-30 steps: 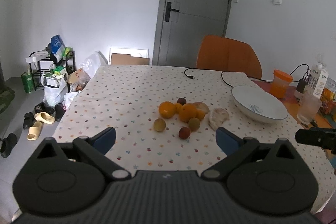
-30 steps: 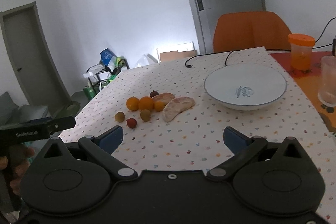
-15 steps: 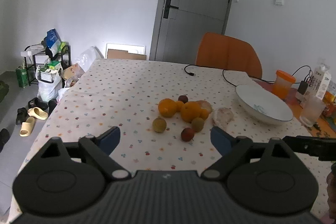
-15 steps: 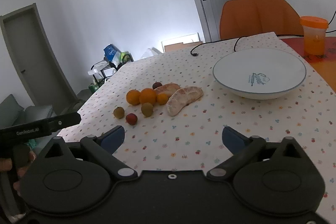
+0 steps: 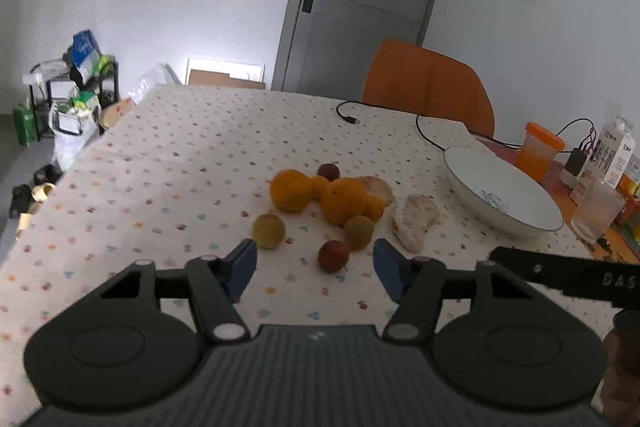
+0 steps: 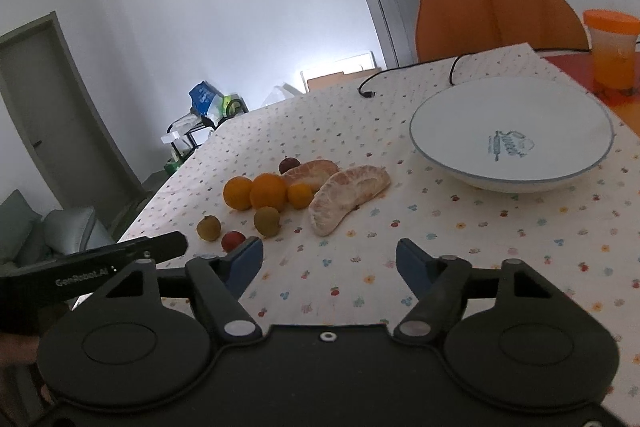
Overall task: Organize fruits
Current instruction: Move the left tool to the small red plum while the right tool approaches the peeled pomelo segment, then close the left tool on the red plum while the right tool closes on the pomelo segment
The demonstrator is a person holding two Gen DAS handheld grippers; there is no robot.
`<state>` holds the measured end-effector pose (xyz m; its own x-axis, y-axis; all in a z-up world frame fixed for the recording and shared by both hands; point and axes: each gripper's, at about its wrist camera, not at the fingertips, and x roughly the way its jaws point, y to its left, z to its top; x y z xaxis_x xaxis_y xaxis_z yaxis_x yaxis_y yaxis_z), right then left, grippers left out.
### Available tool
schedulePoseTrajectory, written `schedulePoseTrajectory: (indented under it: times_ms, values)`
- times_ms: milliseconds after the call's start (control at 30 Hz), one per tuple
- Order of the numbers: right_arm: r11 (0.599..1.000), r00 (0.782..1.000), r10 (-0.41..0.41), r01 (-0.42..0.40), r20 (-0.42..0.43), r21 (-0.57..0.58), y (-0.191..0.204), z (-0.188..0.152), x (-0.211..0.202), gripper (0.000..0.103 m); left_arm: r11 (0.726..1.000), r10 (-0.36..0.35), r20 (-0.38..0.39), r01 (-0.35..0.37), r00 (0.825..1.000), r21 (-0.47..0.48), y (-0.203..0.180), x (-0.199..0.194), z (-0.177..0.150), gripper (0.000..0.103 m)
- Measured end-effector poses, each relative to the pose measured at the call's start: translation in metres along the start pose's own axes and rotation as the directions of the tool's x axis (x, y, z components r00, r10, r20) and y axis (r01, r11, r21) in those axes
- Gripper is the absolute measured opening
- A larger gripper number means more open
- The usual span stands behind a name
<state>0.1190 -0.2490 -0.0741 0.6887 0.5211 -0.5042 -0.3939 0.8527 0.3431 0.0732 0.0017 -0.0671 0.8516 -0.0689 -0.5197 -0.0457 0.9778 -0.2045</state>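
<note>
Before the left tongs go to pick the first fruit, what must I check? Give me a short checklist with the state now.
1. Left tongs open, holding nothing: ok.
2. Right tongs open, holding nothing: ok.
3. Red fruit lies between the left fingers' line, apart from other fruits: ok.
4. White bowl holds nothing, ready for fruit: ok.
5. Fruit firmness for gripping: cannot tell.

Mixed fruits clustered left of empty bowl.
</note>
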Motion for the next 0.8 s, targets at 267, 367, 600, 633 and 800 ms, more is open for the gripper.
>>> schedulePoseTrajectory:
  times_ms: [267,367,600,633,800]
  values:
    - [1.0,0.999,-0.004,0.005,-0.042,0.025,-0.007,0.004,0.025,0.065,1.0,-0.022,-0.037,0.022,0.999,-0.009,-0.007,0.029,-0.001,0.044]
    - [0.999,0.998,-0.003,0.005,-0.055,0.035,-0.01,0.007,0.033,0.065,1.0,-0.019,-0.052,0.019,0.998,-0.005,-0.01,0.039,-0.001,0.041]
    - [0.999,0.997,-0.021,0.024,-0.074,0.037,-0.01,0.017,0.052,0.065,1.0,-0.001,-0.081,-0.002,0.997,-0.028,-0.008,0.055,-0.001,0.02]
    - [0.999,0.997,-0.026,0.029,-0.074,0.03,-0.008,0.019,0.055,0.065,1.0,0.001,-0.075,-0.003,0.997,-0.029,-0.008,0.054,0.0,0.02]
    - [0.999,0.995,-0.046,0.046,-0.093,0.006,-0.001,0.025,0.071,0.065,0.999,0.017,-0.056,-0.019,0.998,-0.036,-0.005,0.049,0.007,0.02]
